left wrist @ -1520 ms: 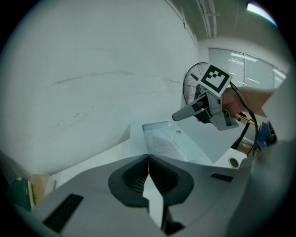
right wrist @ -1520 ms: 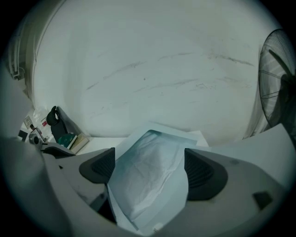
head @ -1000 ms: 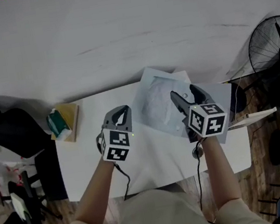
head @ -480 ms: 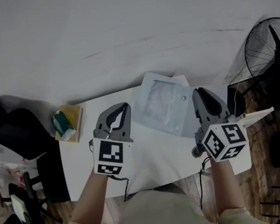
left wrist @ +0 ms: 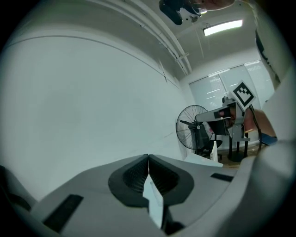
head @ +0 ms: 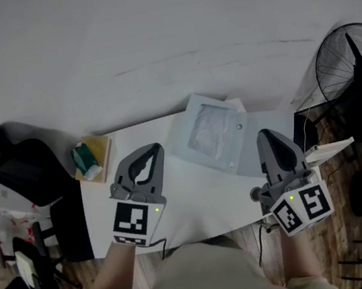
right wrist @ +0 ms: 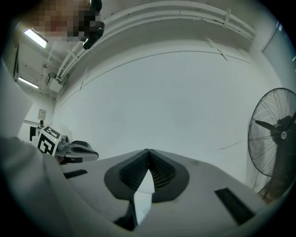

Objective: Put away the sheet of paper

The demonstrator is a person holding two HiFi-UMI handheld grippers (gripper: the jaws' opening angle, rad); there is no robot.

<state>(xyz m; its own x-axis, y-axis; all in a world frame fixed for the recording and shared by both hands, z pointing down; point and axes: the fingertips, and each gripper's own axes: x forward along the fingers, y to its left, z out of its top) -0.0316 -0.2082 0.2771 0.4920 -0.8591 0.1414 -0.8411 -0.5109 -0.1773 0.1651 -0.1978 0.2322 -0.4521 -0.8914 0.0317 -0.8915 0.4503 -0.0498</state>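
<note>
We face a plain white wall (head: 151,43), and below it stands a white table (head: 202,195). A black office chair (head: 25,172) sits off the table's left end, and a standing fan (head: 354,79) is off its right end.

The sheet of paper (head: 210,132) lies flat toward the back of the table. It seems to be inside a clear sleeve, though the dim view leaves us unsure. Its far corner reaches past the table's back edge.

The left gripper (head: 156,148) is raised over the near left of the table, apart from the sheet, and its jaws are clenched together on nothing. The right gripper (head: 264,134) is raised just right of the sheet without touching it. Its jaws have just been closing and now meet at the tips with nothing between them.

A yellow pad (head: 101,146) lies at the table's left end with a small green object (head: 86,159) on it.
</note>
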